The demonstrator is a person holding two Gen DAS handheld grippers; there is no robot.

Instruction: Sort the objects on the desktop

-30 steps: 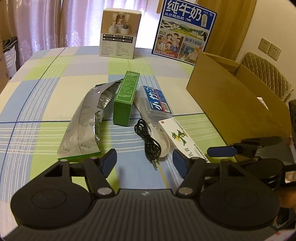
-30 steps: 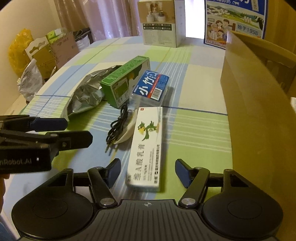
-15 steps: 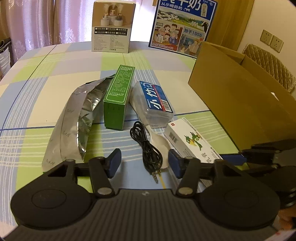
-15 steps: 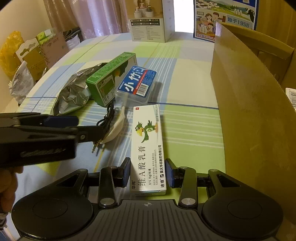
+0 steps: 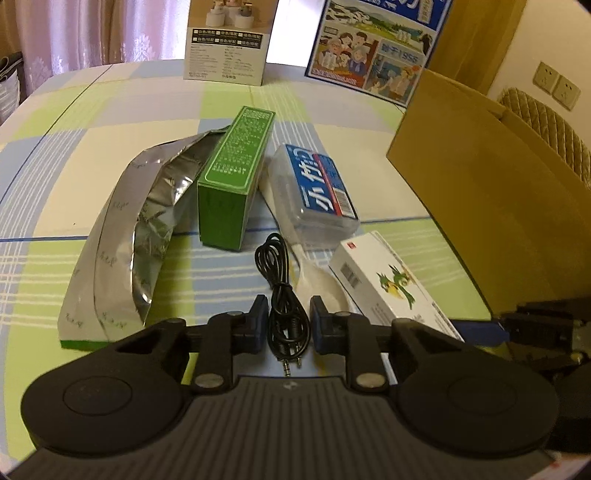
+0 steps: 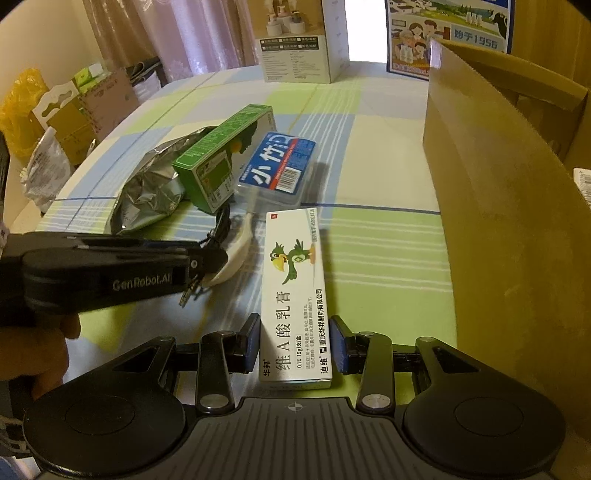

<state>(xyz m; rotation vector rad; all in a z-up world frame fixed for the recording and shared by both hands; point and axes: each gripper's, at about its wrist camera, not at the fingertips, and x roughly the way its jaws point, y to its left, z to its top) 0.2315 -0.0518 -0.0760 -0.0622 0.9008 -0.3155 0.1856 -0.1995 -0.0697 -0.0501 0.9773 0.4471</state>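
My right gripper (image 6: pixel 294 345) has its fingers (image 6: pixel 250 343) closed against both long sides of the white ointment box (image 6: pixel 295 291), printed "维A酸乳膏", "迪维", "0.1% 15g/支/盒" and a green cartoon bird; the box lies flat on the bench (image 6: pixel 384 258). My left gripper (image 5: pixel 286 325) has narrowed its fingers (image 5: pixel 258 323) around the coiled black audio cable (image 5: pixel 282 295), though I cannot tell whether they actually pinch it. The left tool's side reads "GenRobot.AI". Beside the cable lie a white spoon (image 5: pixel 321 284), a clear case with a blue "小竹" label (image 5: pixel 317 188), a green carton (image 5: pixel 232 177) and a crumpled foil bag (image 5: pixel 133 236). The bench wears a checked green, blue and cream cloth. An open cardboard box (image 6: pixel 498 206) stands to my right. At the far edge stand a white product box (image 5: pixel 227 40) and a milk poster reading "始于1956" (image 5: pixel 373 51), with pink curtains (image 5: pixel 92 33) behind.
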